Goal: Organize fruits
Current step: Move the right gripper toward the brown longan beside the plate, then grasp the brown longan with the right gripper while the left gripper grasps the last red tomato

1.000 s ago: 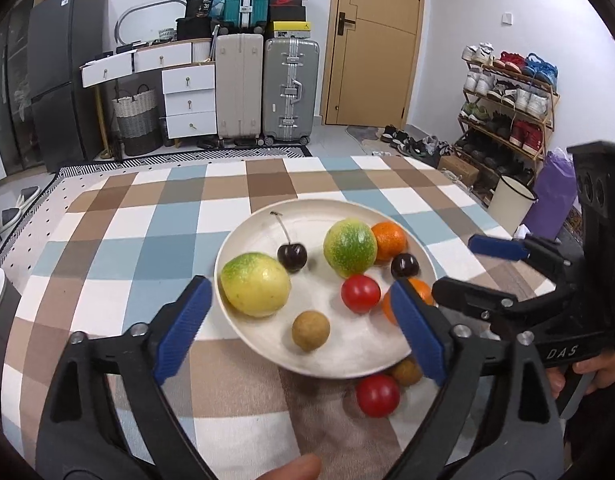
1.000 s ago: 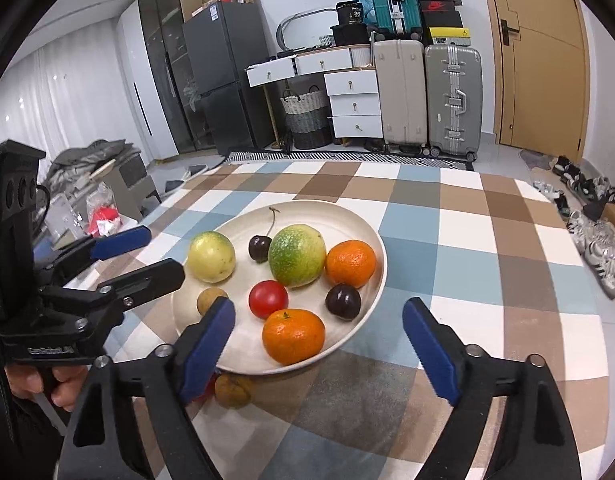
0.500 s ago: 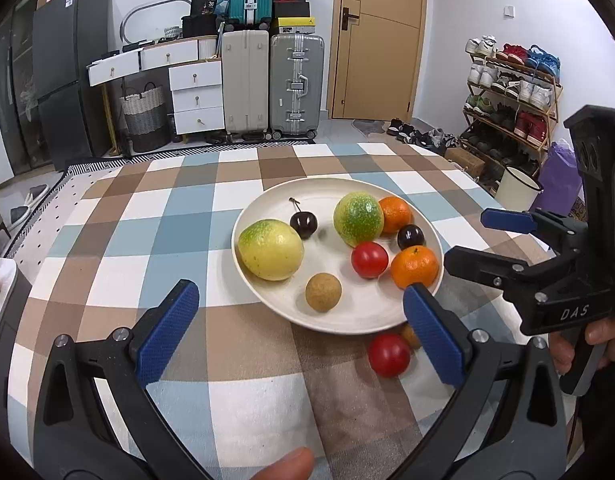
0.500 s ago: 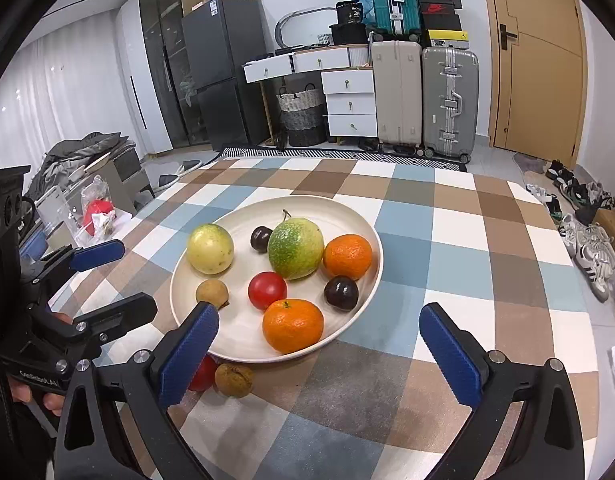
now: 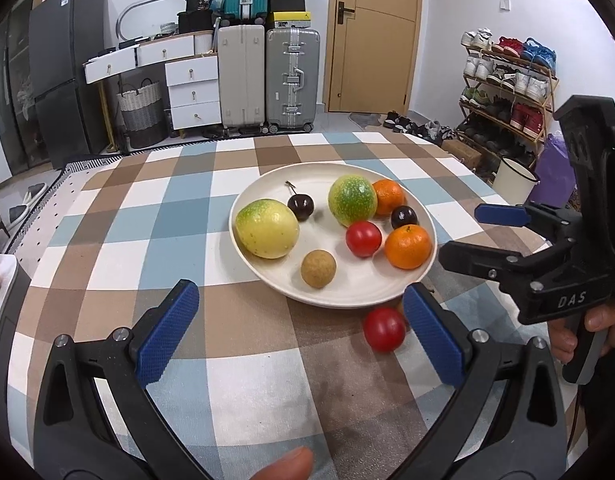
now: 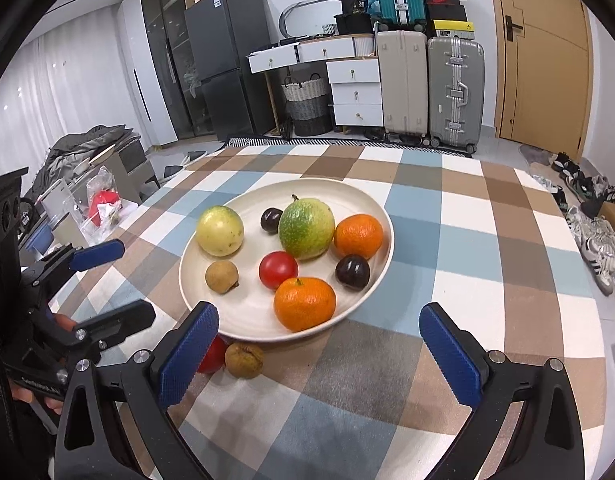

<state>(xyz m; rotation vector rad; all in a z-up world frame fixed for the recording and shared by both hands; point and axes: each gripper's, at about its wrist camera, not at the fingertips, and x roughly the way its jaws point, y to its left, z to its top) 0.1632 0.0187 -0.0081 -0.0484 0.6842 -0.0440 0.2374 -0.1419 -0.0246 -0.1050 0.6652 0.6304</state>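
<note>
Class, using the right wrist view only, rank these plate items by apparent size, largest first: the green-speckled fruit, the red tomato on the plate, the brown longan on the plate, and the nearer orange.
1. Green-speckled fruit and nearer orange: too alike to rank, and the orange sits closer.
2. Red tomato.
3. Brown longan.

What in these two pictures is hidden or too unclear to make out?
- Brown fruit beside the plate: in the left view, nearly all hidden behind the left claw's pad.
- Loose tomato: in the right view, mostly behind the right claw's pad.
- Box labels on the suitcases: too small.
</note>
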